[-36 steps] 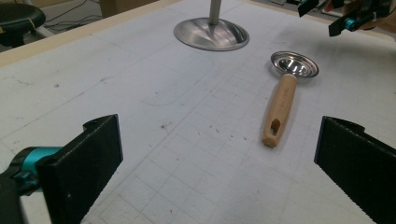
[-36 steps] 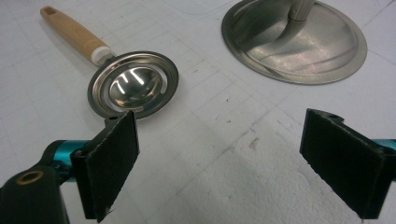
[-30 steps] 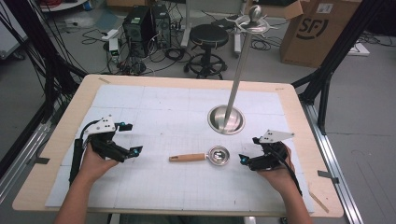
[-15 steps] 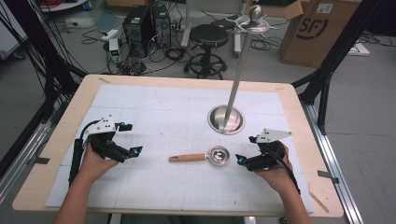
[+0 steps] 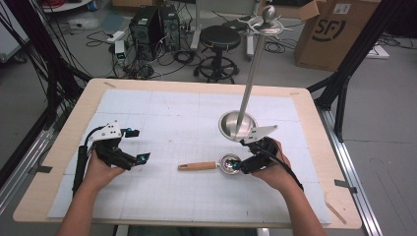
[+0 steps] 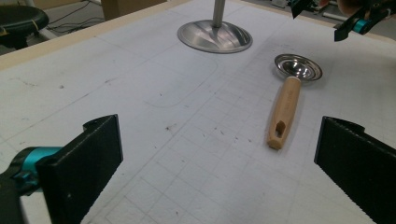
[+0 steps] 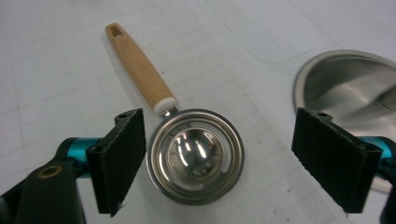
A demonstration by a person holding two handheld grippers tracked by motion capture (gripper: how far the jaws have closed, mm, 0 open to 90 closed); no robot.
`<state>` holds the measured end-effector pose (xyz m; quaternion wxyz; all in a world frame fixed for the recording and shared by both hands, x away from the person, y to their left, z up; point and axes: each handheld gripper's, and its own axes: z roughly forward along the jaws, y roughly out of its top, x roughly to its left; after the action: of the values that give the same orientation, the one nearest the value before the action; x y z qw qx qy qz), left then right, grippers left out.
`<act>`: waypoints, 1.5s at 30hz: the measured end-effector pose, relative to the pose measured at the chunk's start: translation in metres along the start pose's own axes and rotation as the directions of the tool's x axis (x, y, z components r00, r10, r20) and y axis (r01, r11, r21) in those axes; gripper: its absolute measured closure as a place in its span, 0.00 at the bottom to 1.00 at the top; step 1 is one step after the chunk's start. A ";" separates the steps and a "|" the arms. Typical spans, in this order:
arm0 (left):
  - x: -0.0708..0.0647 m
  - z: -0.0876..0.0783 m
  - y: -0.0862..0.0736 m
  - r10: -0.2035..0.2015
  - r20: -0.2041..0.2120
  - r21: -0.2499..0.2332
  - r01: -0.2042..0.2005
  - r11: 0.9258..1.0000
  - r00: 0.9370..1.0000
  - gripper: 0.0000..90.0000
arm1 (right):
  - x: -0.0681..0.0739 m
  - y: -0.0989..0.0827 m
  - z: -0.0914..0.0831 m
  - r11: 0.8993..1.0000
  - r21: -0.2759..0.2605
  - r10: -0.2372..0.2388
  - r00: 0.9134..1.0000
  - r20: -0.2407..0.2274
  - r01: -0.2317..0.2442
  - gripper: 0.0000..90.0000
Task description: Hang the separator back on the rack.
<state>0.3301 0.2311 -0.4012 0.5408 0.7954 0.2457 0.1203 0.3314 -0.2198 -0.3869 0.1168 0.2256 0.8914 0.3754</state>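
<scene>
Fig.: R tool (image 7: 219, 163) straddling spoon (image 5: 212, 165) bowl, jaws closing, not yet gripping.
Center pads on rim before squeezing; L tool (image 6: 219, 168) open, idle on desk (image 5: 162, 206).

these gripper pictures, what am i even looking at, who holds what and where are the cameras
A person sits at a table with a hand-held gripper in each hand. One camera looks down from above; one rides on each gripper, looking along its black jaws.

On the table lie a wooden-handled scoop and a tall metal stand. The left gripper rests open, away from the scoop. The right gripper has its jaws either side of the scoop's metal bowl; they have just been closing but do not touch it. Nothing is held.
</scene>
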 end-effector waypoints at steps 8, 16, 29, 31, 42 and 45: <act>-0.001 -0.001 0.001 0.005 -0.001 -0.007 -0.005 1.000 1.000 0.02 | 0.007 0.022 0.022 0.992 0.101 -0.067 0.996 -0.060 0.073 0.28; -0.001 -0.002 0.002 0.008 0.000 -0.004 -0.008 1.000 1.000 0.02 | 0.017 0.040 0.051 0.967 0.196 -0.139 0.982 -0.124 0.161 0.35; -0.003 0.000 0.001 0.014 0.003 0.011 -0.014 1.000 1.000 0.02 | 0.021 0.047 0.073 0.924 0.301 -0.184 0.963 -0.196 0.237 0.46; -0.003 0.000 0.001 0.014 0.003 0.009 -0.014 1.000 1.000 0.02 | 0.020 0.048 0.075 0.916 0.314 -0.195 0.961 -0.198 0.250 0.47; -0.003 0.001 0.001 0.016 0.007 0.013 -0.016 1.000 1.000 0.02 | 0.023 0.045 0.087 0.882 0.375 -0.206 0.949 -0.238 0.286 0.65; -0.002 0.001 0.001 0.011 0.006 0.010 -0.011 1.000 1.000 0.02 | 0.022 0.046 0.087 0.880 0.375 -0.208 0.947 -0.245 0.290 0.66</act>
<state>0.3289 0.2293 -0.4005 0.5369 0.7998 0.2402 0.1199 0.3597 -0.1272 -0.4146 0.0258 0.0896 0.9785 0.1841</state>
